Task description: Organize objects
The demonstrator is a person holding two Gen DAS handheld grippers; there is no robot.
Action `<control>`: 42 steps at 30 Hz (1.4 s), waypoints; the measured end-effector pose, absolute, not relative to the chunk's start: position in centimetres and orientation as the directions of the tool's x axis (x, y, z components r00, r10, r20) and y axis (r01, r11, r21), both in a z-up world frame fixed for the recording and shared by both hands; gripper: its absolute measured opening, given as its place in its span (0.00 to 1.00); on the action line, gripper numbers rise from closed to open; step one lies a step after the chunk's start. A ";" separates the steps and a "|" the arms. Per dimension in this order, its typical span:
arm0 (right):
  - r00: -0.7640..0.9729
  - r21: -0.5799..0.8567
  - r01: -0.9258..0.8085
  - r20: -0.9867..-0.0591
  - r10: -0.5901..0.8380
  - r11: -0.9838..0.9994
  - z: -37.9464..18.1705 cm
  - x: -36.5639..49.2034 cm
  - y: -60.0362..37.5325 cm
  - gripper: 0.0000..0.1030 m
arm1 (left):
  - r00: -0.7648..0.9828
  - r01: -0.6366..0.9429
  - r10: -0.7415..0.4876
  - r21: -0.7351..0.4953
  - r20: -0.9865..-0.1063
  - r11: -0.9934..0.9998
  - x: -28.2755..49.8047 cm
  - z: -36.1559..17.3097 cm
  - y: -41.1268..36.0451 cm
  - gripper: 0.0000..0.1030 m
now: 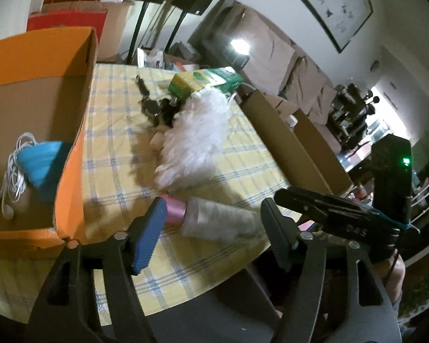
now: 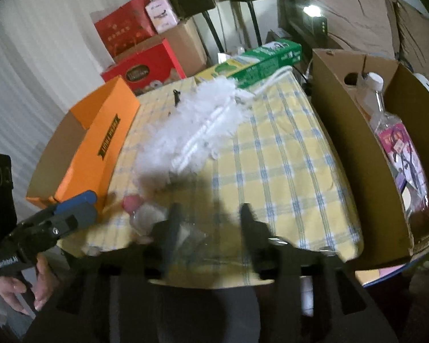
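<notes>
At lower centre of the left wrist view, left gripper [image 1: 211, 235] jaws released, straddling a pink-capped bottle [image 1: 214, 218] lying on the checked desk [image 1: 243, 154]. Right gripper [image 2: 210, 228] jaws parted, nothing grasped. White feather duster [image 2: 191, 125] mid-desk; orange box [image 1: 71, 171] at left.

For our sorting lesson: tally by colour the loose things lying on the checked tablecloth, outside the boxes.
White: 1, feather duster
Green and yellow: 1, long carton
Black: 1, key bunch
Pink-capped clear: 1, bottle
Total: 4
</notes>
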State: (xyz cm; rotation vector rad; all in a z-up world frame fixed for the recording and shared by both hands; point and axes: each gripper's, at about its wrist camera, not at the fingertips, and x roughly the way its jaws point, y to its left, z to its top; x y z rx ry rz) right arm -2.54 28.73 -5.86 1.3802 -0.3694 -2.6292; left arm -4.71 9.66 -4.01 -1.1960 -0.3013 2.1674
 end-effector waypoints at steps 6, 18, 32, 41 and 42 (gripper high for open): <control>-0.524 0.305 0.028 -0.806 -0.274 -0.952 -7.7 -1.8 28.1 0.55 | -0.380 -0.429 0.603 -0.444 -0.701 -0.786 -4.7 -5.1 10.5 0.73; -0.507 0.220 0.146 -0.820 -0.264 -0.965 -9.6 -1.3 25.4 0.71 | -0.356 -0.389 0.566 -0.433 -0.744 -0.813 -6.2 -7.1 11.7 0.80; -0.543 0.125 0.285 -0.796 -0.268 -0.950 -11.4 -2.4 22.8 0.73 | -0.315 -0.371 0.582 -0.467 -0.750 -0.803 -7.4 -9.0 12.5 0.79; -0.551 0.158 0.269 -0.784 -0.286 -0.950 -10.4 -1.8 23.5 0.69 | -0.299 -0.351 0.609 -0.508 -0.735 -0.786 -7.7 -8.7 12.4 0.74; -0.559 0.158 0.265 -0.779 -0.285 -0.951 -10.0 -1.7 23.5 0.69 | -0.301 -0.350 0.612 -0.512 -0.732 -0.785 -7.7 -8.5 12.4 0.74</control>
